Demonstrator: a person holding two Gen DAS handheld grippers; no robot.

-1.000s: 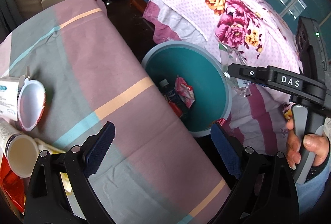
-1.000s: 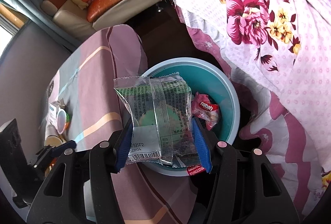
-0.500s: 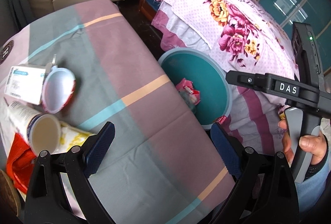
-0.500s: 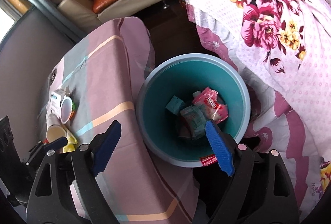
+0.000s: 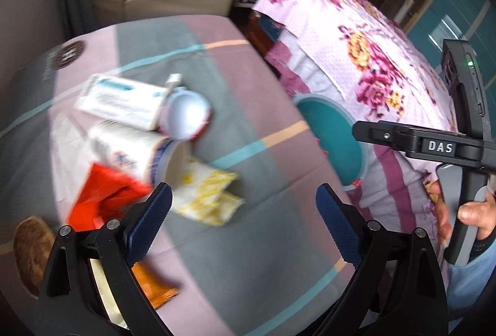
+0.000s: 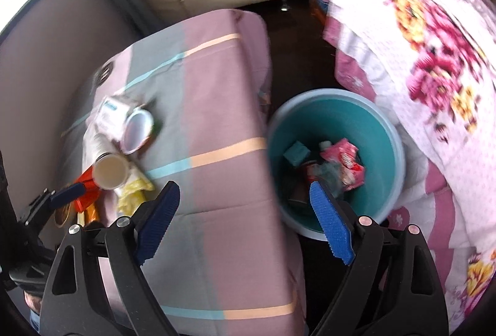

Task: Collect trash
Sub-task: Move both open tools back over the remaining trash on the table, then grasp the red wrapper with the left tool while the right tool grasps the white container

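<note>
**Both grippers empty above the tabletop, trash split between bin and cloth**

The left gripper (image 5: 243,213) has its blue-padded jaws spread wide with nothing between them, angled down over the striped cloth of the tabletop (image 5: 254,258). Just ahead of its left finger lies a cluster of litter: a yellow-and-white wrapper (image 5: 210,196), a red wrapper (image 5: 105,196), a paper cup (image 5: 133,150) lying on its side, a small round tub (image 5: 187,115) with a white inside, and a flat white box (image 5: 124,101) with blue print touching that tub. An orange packet (image 5: 155,289) shows partly behind the left finger. The picture is blurred here, so some pieces may overlap more than can be made out.

The right gripper (image 6: 245,218) likewise holds nothing; its jaws stand far apart, one pad over the tabletop edge and the other over the rim of the teal bin (image 6: 393,146). The bin stands on the floor just beside the tabletop, against the hanging flowered bedspread (image 6: 434,63). Inside it lie a pink snack wrapper (image 6: 347,159), a small teal box (image 6: 296,151) and a crumpled clear packet (image 6: 325,173), with darker scraps beneath.

In the left view a hand (image 5: 474,212) grips the right gripper's handle at the far right.
</note>
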